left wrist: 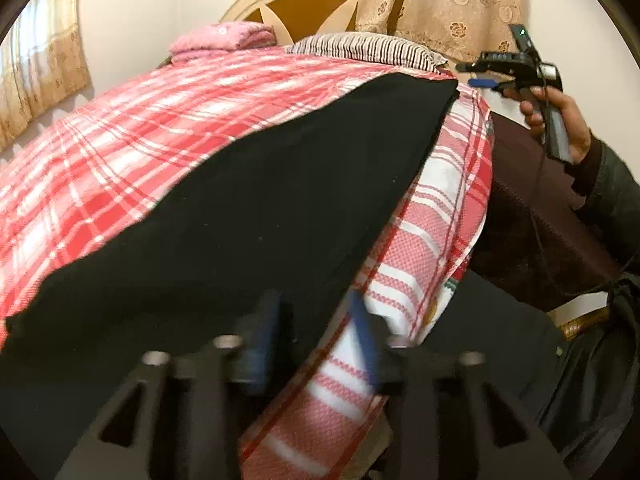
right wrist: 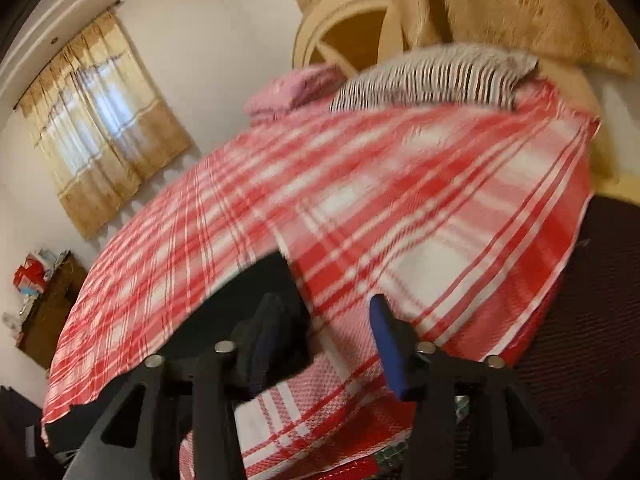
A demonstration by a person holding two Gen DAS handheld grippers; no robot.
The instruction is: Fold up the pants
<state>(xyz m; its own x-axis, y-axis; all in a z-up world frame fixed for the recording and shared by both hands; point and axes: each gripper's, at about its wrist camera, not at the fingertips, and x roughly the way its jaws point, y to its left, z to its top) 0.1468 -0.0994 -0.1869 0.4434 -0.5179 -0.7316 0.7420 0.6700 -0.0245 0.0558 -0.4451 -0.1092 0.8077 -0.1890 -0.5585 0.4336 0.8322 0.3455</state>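
**Black pants spread on the checked bed, both tongs parted**

While the black pants lie flat across the red-and-white checked bedspread, they run as one long band from near the striped pillow down toward the left tongs. The near long edge of the pants runs straight and slanted, and beside it a strip of bedspread stays bare out to the side edge of the bed, where the cloth hangs over. The far long edge is also straight, with a wide stretch of bare checks beyond it toward the curtained window.

Left tongs stand wide apart: the left finger sits over the black cloth, the right finger over the bare checks, and the pants' edge passes between them. Nothing is pinched there.

In the right wrist view, the right tongs are also spread wide. Their left finger overlaps the dark corner of the pants, but motion blur hides whether it touches. The blue right finger hangs over bare bedspread. From the left wrist view, the right tongs are held up in the hand, beyond the bed's side edge and well apart from the pants.

A folded pink cloth lies at the head of the bed beside the pillow.
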